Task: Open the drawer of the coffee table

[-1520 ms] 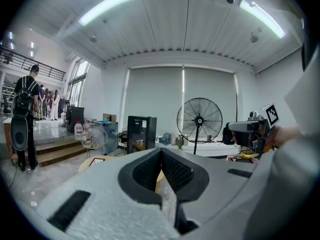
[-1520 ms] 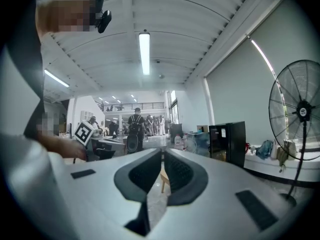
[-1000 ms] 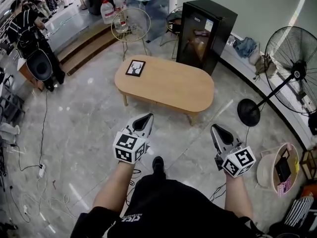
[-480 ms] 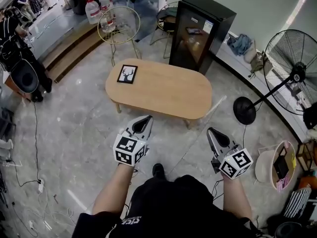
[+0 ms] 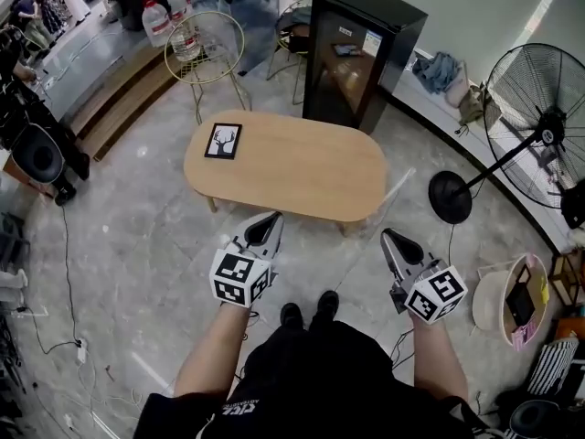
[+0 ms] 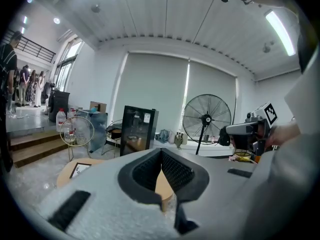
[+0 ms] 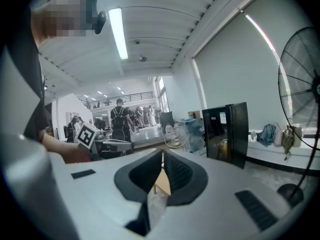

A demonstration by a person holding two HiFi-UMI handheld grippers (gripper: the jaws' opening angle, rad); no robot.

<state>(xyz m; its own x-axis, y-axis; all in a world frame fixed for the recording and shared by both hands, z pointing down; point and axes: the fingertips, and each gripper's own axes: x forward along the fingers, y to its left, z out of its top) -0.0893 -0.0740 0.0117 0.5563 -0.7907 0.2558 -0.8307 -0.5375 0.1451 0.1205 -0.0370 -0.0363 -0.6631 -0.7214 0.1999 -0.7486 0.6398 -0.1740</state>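
The oval wooden coffee table [image 5: 292,167] stands on the marble floor ahead of me, with a framed deer picture [image 5: 222,141] on its left end. No drawer front shows in any view. My left gripper [image 5: 271,219] is shut and empty, its tip just short of the table's near edge. My right gripper [image 5: 389,236] is also shut and empty, off the table's near right end. In the left gripper view the table [image 6: 163,190] shows past the closed jaws. In the right gripper view the table [image 7: 161,181] shows the same way.
A black glass-door cabinet [image 5: 356,53] stands behind the table. A pedestal fan [image 5: 539,122] with its round base [image 5: 450,197] is to the right. A wire chair [image 5: 203,48] stands at the back left and a round basket [image 5: 516,305] at the right. Cables [image 5: 55,337] trail across the floor on the left.
Both grippers have moved forward together and the table now lies closer to them. Their jaws look the same as before.
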